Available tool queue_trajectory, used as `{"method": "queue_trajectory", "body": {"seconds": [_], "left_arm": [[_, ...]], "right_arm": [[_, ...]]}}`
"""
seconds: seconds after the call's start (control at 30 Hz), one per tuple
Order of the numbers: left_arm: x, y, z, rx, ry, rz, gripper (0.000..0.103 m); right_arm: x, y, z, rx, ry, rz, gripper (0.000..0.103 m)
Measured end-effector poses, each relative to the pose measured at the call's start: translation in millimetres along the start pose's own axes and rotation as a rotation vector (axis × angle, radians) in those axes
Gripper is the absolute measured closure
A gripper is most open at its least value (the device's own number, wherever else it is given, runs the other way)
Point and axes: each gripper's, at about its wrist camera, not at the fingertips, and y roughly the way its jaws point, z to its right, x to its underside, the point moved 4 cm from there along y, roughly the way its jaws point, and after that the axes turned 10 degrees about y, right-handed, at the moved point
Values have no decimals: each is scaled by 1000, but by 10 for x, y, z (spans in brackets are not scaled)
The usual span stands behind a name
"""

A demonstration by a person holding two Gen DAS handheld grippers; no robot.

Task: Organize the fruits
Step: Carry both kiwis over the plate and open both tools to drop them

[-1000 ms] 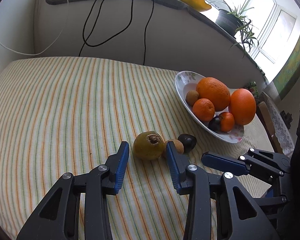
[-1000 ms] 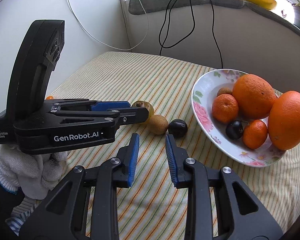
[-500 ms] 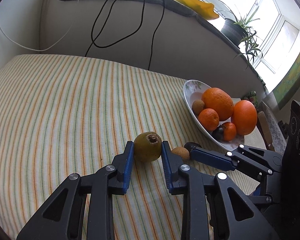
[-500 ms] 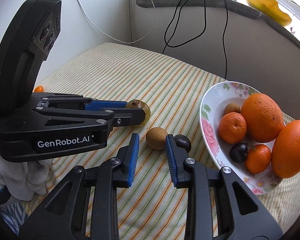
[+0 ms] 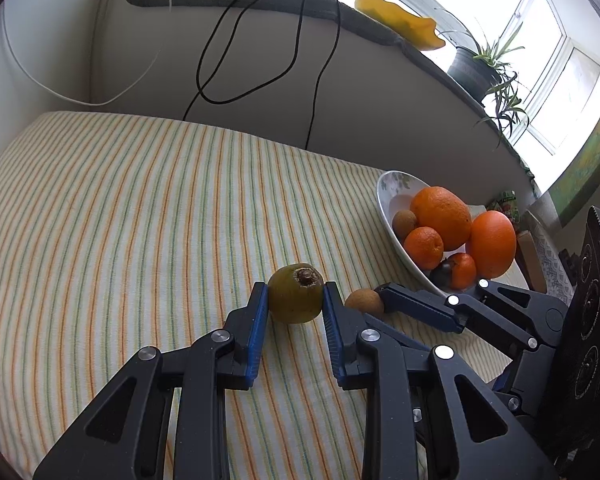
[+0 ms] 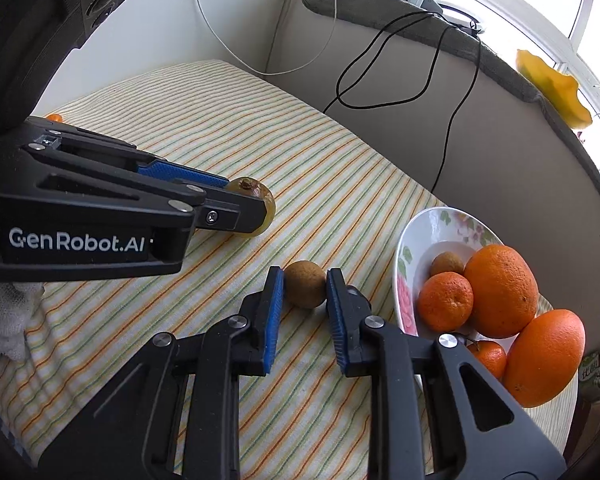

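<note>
My left gripper point(image 5: 295, 300) is shut on a greenish-brown round fruit point(image 5: 296, 298) that rests on the striped tablecloth point(image 5: 140, 216); it also shows in the right wrist view point(image 6: 256, 208). My right gripper point(image 6: 303, 290) has its blue pads on both sides of a small brown kiwi point(image 6: 305, 289), touching or nearly touching it; the kiwi also shows in the left wrist view point(image 5: 364, 302). A white floral bowl point(image 6: 428, 232) to the right holds oranges point(image 6: 500, 290), tangerines, a kiwi and a dark plum.
Black and white cables point(image 5: 260, 60) hang down the wall behind the table. A yellow object point(image 5: 400, 24) and a potted plant point(image 5: 480, 68) sit on the windowsill. A small orange fruit point(image 6: 54, 118) lies at the far left table edge.
The left gripper closed on the greenish fruit. The right gripper moved forward around the brown kiwi and narrowed; the dark plum on the cloth is now hidden behind its right finger.
</note>
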Motion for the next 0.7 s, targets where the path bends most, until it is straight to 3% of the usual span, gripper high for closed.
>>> {"method": "queue_trajectory", "body": {"seconds": [0.37,0.7], "left_arm": [[-41,-61,73,-5,13,18,77],[-167,-44,373,23,57,37,77]], "right_arm": [[57,-392,278,-167,236,70,81],[180,-739,588,-152,322,143,81]]}}
